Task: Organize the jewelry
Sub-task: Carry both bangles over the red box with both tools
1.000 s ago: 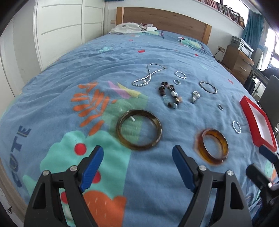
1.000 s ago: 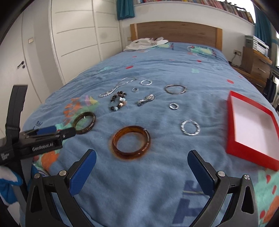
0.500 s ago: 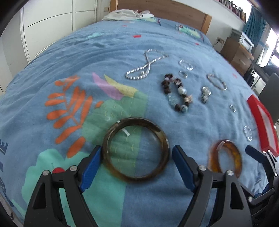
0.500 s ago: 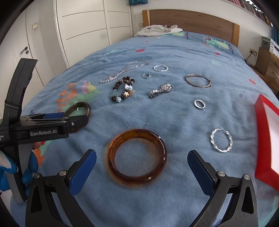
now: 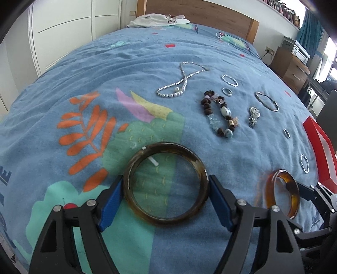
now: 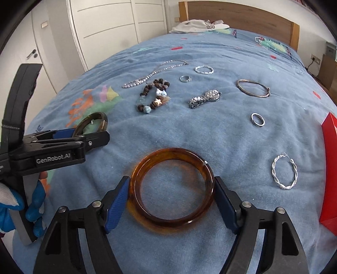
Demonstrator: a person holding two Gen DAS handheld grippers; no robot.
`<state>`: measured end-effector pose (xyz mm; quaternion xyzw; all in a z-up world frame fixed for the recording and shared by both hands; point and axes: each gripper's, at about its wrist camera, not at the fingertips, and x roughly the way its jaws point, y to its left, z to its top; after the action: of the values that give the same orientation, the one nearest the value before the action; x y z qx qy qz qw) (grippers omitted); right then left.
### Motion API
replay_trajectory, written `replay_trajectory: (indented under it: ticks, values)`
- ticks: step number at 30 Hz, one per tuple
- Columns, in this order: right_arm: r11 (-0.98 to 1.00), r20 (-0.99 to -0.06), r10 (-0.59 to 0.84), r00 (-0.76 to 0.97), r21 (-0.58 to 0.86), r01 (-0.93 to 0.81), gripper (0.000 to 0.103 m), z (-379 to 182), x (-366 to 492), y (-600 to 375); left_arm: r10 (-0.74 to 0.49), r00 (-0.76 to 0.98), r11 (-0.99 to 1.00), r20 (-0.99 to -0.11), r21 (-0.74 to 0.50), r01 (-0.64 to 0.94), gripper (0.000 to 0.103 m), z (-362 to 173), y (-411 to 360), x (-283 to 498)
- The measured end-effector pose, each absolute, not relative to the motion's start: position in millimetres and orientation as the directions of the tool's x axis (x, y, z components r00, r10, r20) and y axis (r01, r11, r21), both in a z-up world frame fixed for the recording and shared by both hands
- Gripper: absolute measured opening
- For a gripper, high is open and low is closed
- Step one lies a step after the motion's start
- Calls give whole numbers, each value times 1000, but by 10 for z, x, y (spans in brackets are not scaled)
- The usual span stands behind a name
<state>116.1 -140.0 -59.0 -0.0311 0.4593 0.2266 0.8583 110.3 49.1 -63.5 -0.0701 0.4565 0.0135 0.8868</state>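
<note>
Blue bedding with printed leaves covered the bed, its wooden headboard at the far end. At the bed's right edge lay a red tray, probably where the jewelry was meant to go. Nearest the foot, the left gripper had its blue pads touching both sides of a dark bangle, jaws closed across its width; the bangle looked to be resting on the bedding. Beside it, the right gripper clamped an amber bangle the same way. Both bangles looked rigid, light and glossy, so a squeeze across the widest part seemed right, since off-centre pads would likely let the smooth rim slip out. Farther up lay a necklace, limp and likely to dangle, a beaded bracelet, a thin hoop, a twisted earring and small rings.
</note>
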Motion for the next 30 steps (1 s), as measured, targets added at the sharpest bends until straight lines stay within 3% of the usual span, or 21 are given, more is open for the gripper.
replay_trajectory:
  ticks: [7, 14, 24, 30]
  values:
    - [893, -760, 396, 516, 187, -410, 77, -318, 974, -1585, -31, 610, 991, -792, -106, -87, 76, -405, 386, 988]
    - [926, -729, 352, 587, 180, -332, 77, -6, 790, -2189, -116, 637, 989, -762, -145, 7, 76, -56, -114, 897]
    - [984, -721, 172, 671, 91, -155, 77, 343, 763, -3644, -315, 629, 948, -711, -200, 250, 76, 446, -1539, 1034]
    - [986, -730, 160, 665, 81, -149, 77, 407, 1012, -4335, -379, 579, 906, -722, -162, 392, 76, 504, -2496, 1311]
